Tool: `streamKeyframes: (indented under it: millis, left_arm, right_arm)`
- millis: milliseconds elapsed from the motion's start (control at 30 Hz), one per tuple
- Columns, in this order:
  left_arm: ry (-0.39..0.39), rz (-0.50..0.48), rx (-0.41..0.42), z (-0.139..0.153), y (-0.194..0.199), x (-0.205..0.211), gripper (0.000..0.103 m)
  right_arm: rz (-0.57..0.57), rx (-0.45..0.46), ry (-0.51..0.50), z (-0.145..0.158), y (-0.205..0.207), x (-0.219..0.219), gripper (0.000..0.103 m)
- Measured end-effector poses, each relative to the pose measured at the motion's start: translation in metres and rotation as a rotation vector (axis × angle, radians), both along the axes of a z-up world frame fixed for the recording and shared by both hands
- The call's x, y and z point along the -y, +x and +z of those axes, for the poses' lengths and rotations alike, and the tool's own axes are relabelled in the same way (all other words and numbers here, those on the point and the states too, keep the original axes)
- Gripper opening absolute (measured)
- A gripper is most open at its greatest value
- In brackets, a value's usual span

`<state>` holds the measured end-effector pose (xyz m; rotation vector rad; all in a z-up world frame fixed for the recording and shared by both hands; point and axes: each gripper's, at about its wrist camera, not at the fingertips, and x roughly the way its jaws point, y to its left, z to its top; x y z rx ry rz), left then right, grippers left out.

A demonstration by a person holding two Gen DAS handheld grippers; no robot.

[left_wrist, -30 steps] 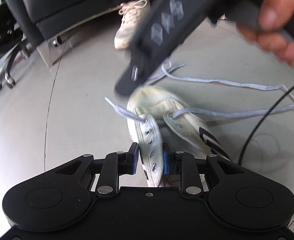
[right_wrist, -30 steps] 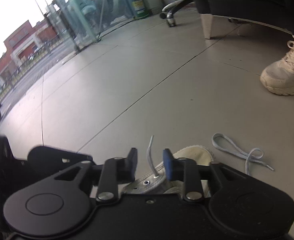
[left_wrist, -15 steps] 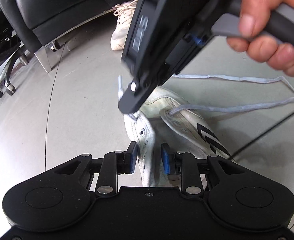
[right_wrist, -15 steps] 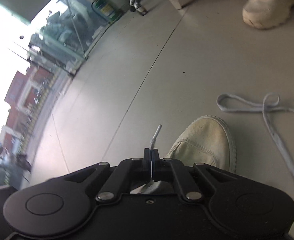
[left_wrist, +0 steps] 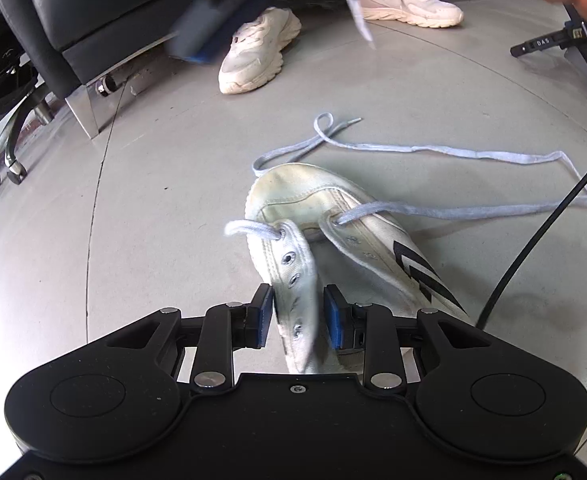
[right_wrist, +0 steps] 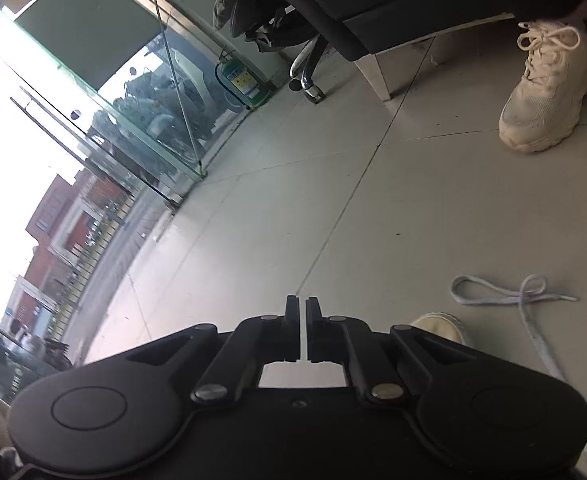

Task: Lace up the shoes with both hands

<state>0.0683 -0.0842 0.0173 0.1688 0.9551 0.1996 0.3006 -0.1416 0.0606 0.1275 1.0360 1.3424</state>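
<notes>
A white canvas shoe (left_wrist: 333, 208) with black stripes lies on the floor, toe pointing away. My left gripper (left_wrist: 298, 316) is shut on the shoe's left eyelet flap (left_wrist: 293, 264), blue pads on either side. A pale blue lace (left_wrist: 473, 212) runs from the right eyelet out to the right. A short blurred piece (left_wrist: 237, 229) sticks out of the top left eyelet. My right gripper (right_wrist: 303, 320) is shut to a thin slit, with no lace showing past its fingers. It is a dark blur (left_wrist: 199, 52) high up in the left wrist view. Only the shoe's toe (right_wrist: 441, 326) shows in the right wrist view.
A person's cream sneakers (left_wrist: 253, 56) (right_wrist: 545, 92) stand beyond the shoe, by a black sofa (left_wrist: 93, 8). A black cable (left_wrist: 533, 240) crosses the floor on the right and a tripod leg (left_wrist: 553, 42) lies at the far right. A loose lace loop (right_wrist: 493, 296) lies ahead, with glass doors (right_wrist: 153, 120) to the left.
Half a second ago my right gripper was shut on the lace tip at the left eyelet. It has since lifted up and away, and the tip no longer shows. My left gripper has stayed put.
</notes>
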Motion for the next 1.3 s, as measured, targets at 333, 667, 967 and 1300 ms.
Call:
streamKeyframes:
  millis: [333, 667, 967, 1300]
  left_arm:
    - [-0.288, 0.167, 0.073, 0.029, 0.005, -0.051, 0.025]
    - [-0.462, 0.301, 0.062, 0.009, 0.037, -0.081, 0.026]
    - [-0.453, 0.310, 0.073, -0.005, 0.037, -0.075, 0.017]
    - [-0.294, 0.285, 0.115, 0.000, 0.028, -0.056, 0.001]
  right_arm:
    - [0.185, 0.269, -0.204, -0.042, -0.055, 0.015, 0.022]
    - [0.238, 0.326, -0.265, -0.068, -0.076, 0.020, 0.022]
    - [0.250, 0.335, -0.269, -0.074, -0.079, 0.025, 0.021]
    - [0.275, 0.412, -0.349, -0.069, -0.097, 0.007, 0.021]
